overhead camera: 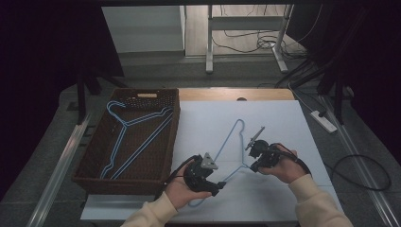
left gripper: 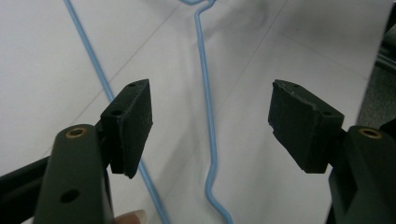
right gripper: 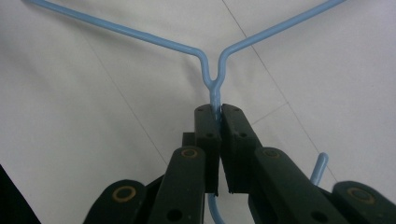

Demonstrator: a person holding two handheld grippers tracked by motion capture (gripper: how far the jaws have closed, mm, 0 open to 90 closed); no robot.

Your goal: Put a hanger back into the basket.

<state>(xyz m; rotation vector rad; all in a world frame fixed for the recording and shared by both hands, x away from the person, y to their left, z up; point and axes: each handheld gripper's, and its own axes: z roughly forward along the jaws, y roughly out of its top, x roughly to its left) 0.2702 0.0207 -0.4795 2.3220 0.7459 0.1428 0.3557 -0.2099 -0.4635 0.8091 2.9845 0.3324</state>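
Right now my right gripper (right gripper: 219,121) pinches the blue hanger (overhead camera: 231,142) at its neck on the table (overhead camera: 283,118); my left gripper (left gripper: 210,126) gapes over one wire arm. Closing off-centre could twist the hanger loose.

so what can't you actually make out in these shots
- High view: the hook of the blue hanger on the table is hidden behind the right tool.
- Right gripper view: the neck vanishes between the shut jaws, and the hook is cut off by the bottom edge.
- Left gripper view: the open left tool frames two wires running off the top and bottom edges.
- High view: how many hangers lie in the basket is too small to tell.
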